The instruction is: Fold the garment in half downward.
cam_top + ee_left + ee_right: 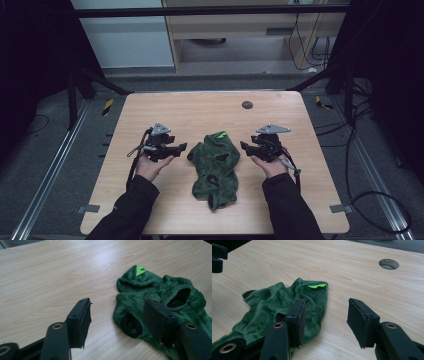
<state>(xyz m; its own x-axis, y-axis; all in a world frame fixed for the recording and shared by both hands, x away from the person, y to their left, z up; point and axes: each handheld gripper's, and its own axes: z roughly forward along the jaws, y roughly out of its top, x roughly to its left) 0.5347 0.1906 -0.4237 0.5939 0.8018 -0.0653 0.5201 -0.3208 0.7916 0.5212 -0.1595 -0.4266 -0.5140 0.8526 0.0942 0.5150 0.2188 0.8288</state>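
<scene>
I see a green fleece garment [216, 167] lying crumpled in the middle of the wooden counter [200, 107], a bright green tag [221, 134] at its far end. My left tongs [181, 148] sit just to the left of it, resting in an upturned hand, jaws pointing toward the cloth. In the left gripper view the jaws stand wide apart with bare counter between them; one jaw overlaps the fleece, near a dark sleeve opening [131, 325], but I can't tell if it touches. My right tongs [244, 146] wait just to the right of the garment, also gaping with nothing gripped. A round cable hole [247, 104] lies farther back.
</scene>
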